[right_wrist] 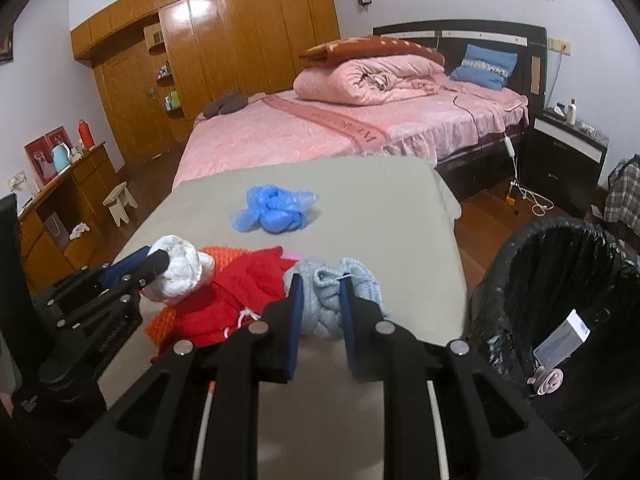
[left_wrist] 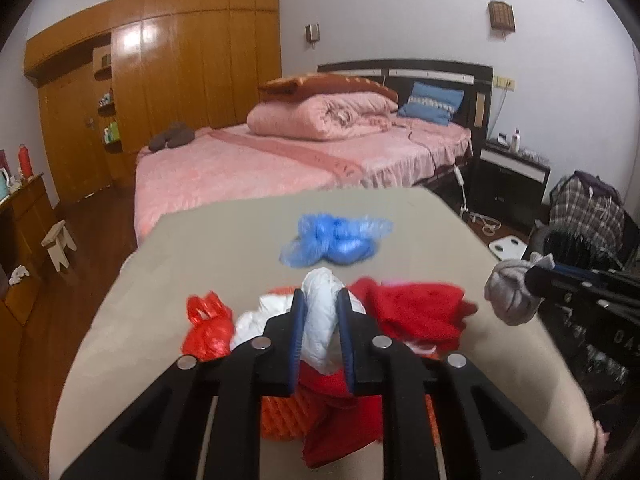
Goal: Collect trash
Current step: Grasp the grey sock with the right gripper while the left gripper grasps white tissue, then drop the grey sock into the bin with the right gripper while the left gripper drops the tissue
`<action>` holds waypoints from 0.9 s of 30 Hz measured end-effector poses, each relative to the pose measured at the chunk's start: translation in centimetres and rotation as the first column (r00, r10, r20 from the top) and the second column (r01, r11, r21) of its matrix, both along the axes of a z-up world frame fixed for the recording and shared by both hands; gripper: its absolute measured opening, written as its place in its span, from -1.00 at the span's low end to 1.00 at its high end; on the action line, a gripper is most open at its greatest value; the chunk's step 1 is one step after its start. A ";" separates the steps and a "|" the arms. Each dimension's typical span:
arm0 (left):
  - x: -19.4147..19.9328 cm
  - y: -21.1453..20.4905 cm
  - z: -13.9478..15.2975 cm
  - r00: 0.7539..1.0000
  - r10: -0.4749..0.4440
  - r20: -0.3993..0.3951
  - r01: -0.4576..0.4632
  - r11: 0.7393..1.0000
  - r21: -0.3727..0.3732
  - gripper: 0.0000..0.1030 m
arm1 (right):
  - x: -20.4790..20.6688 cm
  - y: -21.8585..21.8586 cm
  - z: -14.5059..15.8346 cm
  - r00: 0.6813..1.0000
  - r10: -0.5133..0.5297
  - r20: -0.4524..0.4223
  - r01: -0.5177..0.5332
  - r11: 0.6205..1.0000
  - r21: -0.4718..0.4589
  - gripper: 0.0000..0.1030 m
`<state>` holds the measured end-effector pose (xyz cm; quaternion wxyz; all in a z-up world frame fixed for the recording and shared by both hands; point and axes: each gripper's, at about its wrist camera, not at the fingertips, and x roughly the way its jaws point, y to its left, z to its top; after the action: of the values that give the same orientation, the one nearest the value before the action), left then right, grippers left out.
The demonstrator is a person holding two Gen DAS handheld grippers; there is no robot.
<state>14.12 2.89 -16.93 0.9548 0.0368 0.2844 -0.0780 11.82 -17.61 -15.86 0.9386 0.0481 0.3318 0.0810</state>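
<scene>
Two hand-held grippers over a beige-covered table [right_wrist: 360, 208] in a bedroom. The left gripper [left_wrist: 322, 312] is clenched on a crumpled white plastic bag [left_wrist: 320, 320], its blue-padded fingers pressing the bag from both sides; the right wrist view shows the same white bundle [right_wrist: 180, 272] raised at the near left of the table. The right gripper [right_wrist: 320, 300] grasps a pale grey-blue knitted item [right_wrist: 324, 300], pinched between its fingers at the near right edge of the table. On the table between the two grippers lies a red knitted garment [right_wrist: 236, 292] over an orange knitted piece [right_wrist: 160, 326]; a small red plastic bag [left_wrist: 208, 328] lies to the near left of the pile. Farther along the table, well apart from the pile, rests a crumpled blue plastic bundle [right_wrist: 274, 210]. To the right of the table stands a bin lined with a black bag [right_wrist: 560, 280], holding a small carton [right_wrist: 564, 340]. Beyond the table: a bed with pink covers [right_wrist: 320, 136] and a wooden wardrobe [right_wrist: 240, 28].
</scene>
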 end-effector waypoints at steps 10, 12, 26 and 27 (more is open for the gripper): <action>0.2 -1.9 2.6 0.999 -0.030 0.025 0.030 0.999 -0.017 -0.69 | -1.0 -1.3 2.8 0.998 -0.035 0.054 0.035 0.999 -0.002 -0.66; 0.2 -2.9 2.8 0.998 -0.052 0.027 0.053 0.998 -0.019 -0.69 | -1.3 -2.1 3.2 0.997 -0.054 0.062 0.055 0.998 -0.011 -0.66; 0.2 -12.0 3.5 0.965 -0.260 0.036 0.262 0.964 -0.053 -0.69 | -4.1 -9.8 4.6 0.966 -0.238 0.100 0.243 0.969 -0.045 -0.66; 0.3 -13.0 3.5 0.960 -0.279 0.036 0.280 0.958 -0.053 -0.69 | -4.4 -10.7 4.6 0.961 -0.256 0.101 0.261 0.964 -0.048 -0.66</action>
<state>14.38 -10.13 -13.41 0.9388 0.0502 0.2604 -0.2198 7.42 -28.28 -11.28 0.9568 0.0586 0.2805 -0.0502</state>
